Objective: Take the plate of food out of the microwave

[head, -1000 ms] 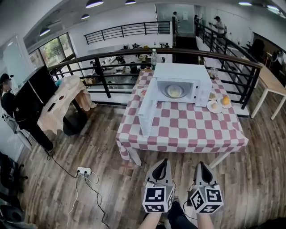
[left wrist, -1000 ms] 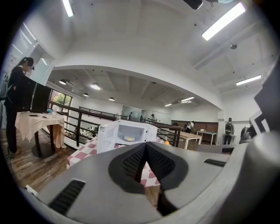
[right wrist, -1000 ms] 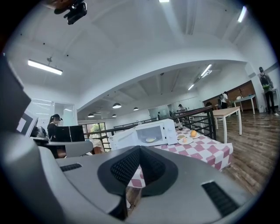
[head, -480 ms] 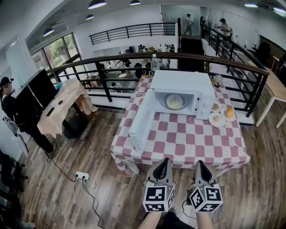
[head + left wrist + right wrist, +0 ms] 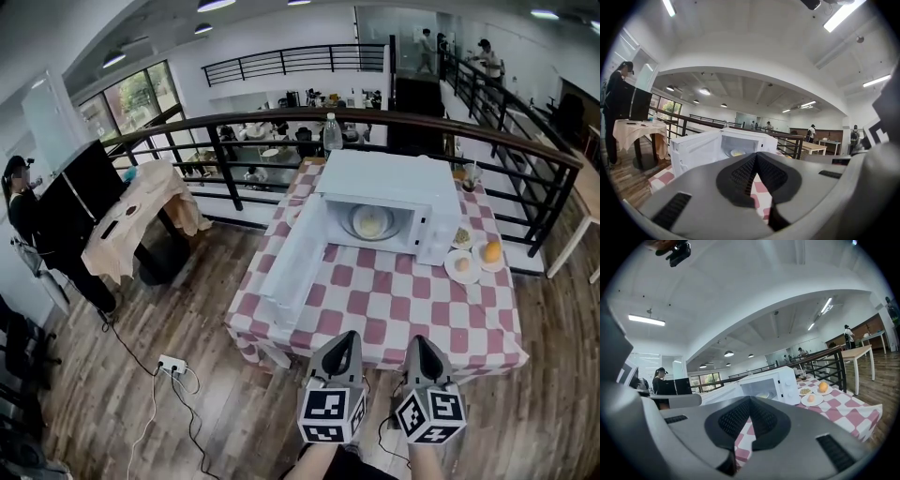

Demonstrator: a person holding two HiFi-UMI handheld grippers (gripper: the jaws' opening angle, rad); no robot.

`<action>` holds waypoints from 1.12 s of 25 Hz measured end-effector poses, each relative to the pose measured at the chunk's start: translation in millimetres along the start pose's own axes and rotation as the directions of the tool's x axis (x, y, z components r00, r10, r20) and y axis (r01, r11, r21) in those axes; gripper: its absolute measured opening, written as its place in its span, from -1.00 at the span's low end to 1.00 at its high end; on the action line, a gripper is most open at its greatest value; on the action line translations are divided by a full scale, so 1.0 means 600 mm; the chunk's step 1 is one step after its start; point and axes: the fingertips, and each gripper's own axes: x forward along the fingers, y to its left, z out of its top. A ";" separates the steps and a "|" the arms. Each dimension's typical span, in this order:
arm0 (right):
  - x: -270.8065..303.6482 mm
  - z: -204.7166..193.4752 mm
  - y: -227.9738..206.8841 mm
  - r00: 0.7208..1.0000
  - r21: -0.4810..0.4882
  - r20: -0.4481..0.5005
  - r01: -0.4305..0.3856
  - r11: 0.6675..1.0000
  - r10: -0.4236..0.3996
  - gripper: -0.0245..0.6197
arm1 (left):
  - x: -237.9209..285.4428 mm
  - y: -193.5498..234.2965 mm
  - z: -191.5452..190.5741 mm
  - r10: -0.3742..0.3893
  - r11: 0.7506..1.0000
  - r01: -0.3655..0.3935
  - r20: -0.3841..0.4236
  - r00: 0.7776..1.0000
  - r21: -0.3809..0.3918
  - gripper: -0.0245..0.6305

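Observation:
A white microwave (image 5: 386, 178) stands at the back of a table with a red-and-white checked cloth (image 5: 375, 305). Its door (image 5: 292, 261) hangs wide open to the left. Inside sits a plate of pale food (image 5: 372, 221), also seen as the plate (image 5: 737, 152) in the left gripper view and the plate (image 5: 763, 394) in the right gripper view. My left gripper (image 5: 343, 345) and right gripper (image 5: 419, 349) hover side by side at the table's near edge, both shut and empty, well short of the microwave.
Two small plates with food and an orange (image 5: 491, 251) lie right of the microwave. A water bottle (image 5: 330, 132) stands behind it. A dark railing (image 5: 216, 131) runs behind the table. A person (image 5: 28, 220) stands by a draped table (image 5: 139, 202) at the left. A power strip (image 5: 173, 363) lies on the wooden floor.
The view has drawn closer to the table, so the microwave and the open door look larger. Both grippers stay shut and keep their place in the view.

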 end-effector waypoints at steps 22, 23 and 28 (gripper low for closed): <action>0.187 0.012 -0.040 0.999 -0.004 -0.028 0.019 1.000 -0.019 -0.95 | 0.187 0.072 0.002 -0.020 1.000 0.019 -0.039 0.999 -0.021 -0.89; 0.201 0.014 -0.040 0.999 -0.003 -0.029 0.023 1.000 -0.023 -0.95 | 0.199 0.080 0.005 -0.023 0.999 0.022 -0.039 0.999 -0.023 -0.89; 0.274 0.028 -0.038 0.999 -0.002 -0.031 0.035 0.999 -0.035 -0.95 | 0.260 0.119 0.022 -0.033 0.999 0.032 -0.038 0.999 -0.034 -0.89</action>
